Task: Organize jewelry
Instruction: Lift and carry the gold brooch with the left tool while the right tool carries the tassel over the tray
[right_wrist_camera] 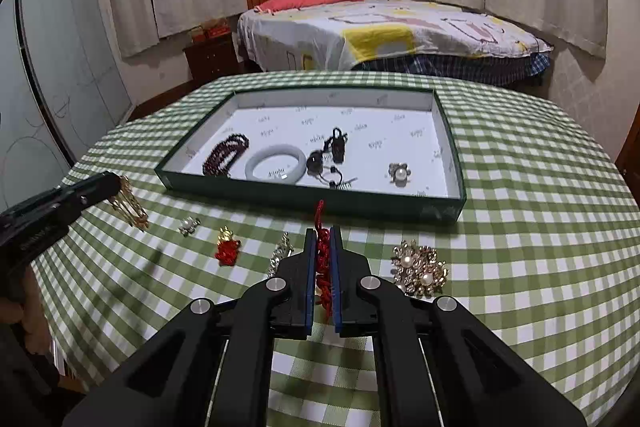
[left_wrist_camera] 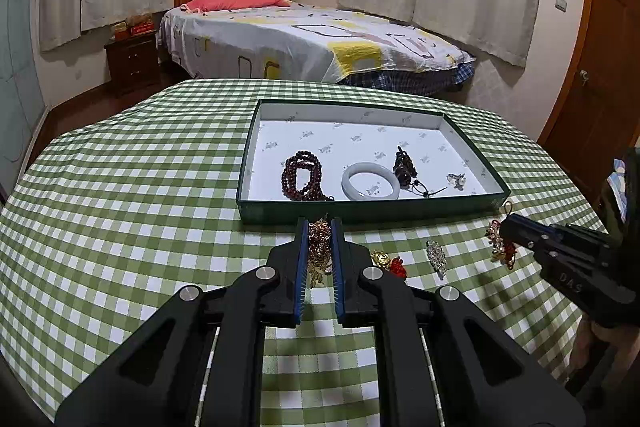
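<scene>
Smooth glossy bangle (left_wrist_camera: 371, 181) lies on matt paper lining of the tray (left_wrist_camera: 472, 131); checked cloth tablecloth (left_wrist_camera: 120, 227).

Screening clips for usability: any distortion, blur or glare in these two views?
Left wrist view: strong fisheye bend, the table edge bows, dark corners; jewelry in the box stays sharp. Right wrist view: same bending, soft shadow under the left tool, no glare on the bangle.

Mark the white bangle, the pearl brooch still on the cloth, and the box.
white bangle (right_wrist_camera: 275, 163): right wrist view, on its near rim.
pearl brooch (right_wrist_camera: 420, 265): right wrist view, on its middle cluster.
box (right_wrist_camera: 312, 197): right wrist view, on its near green wall.
</scene>
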`<state>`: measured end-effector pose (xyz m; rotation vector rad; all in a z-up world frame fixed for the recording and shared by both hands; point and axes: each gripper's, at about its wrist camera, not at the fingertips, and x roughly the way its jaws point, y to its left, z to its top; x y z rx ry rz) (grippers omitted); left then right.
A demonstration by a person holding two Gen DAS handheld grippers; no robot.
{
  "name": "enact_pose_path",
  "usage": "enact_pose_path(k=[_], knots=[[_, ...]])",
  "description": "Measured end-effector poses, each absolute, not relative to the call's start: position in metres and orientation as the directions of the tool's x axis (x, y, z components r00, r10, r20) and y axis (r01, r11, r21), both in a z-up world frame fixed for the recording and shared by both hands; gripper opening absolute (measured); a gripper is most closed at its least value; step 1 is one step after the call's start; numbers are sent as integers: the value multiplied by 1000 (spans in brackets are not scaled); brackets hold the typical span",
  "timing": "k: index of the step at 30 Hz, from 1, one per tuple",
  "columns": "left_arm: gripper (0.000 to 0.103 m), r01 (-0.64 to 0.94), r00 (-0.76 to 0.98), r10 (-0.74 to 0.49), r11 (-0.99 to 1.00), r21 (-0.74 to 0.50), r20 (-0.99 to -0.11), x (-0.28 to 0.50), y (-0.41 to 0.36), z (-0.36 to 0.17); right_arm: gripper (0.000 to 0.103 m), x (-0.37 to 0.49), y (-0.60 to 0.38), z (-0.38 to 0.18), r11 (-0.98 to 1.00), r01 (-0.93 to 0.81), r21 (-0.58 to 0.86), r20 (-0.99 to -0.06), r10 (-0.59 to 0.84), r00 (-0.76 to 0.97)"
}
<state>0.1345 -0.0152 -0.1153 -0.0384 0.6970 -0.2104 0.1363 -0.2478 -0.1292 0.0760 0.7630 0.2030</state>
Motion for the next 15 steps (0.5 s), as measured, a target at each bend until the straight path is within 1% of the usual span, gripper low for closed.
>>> enact_pose_path(k=[9, 15], knots=[[11, 201, 768, -229, 973, -115, -598, 138, -20, -96, 7, 133, -251, -98, 975, -164, 151, -618, 223, 754], [11, 230, 794, -249, 967, -106, -554, 154, -31, -77, 7, 146, -255, -76, 975, -166, 149, -571, 221, 790]])
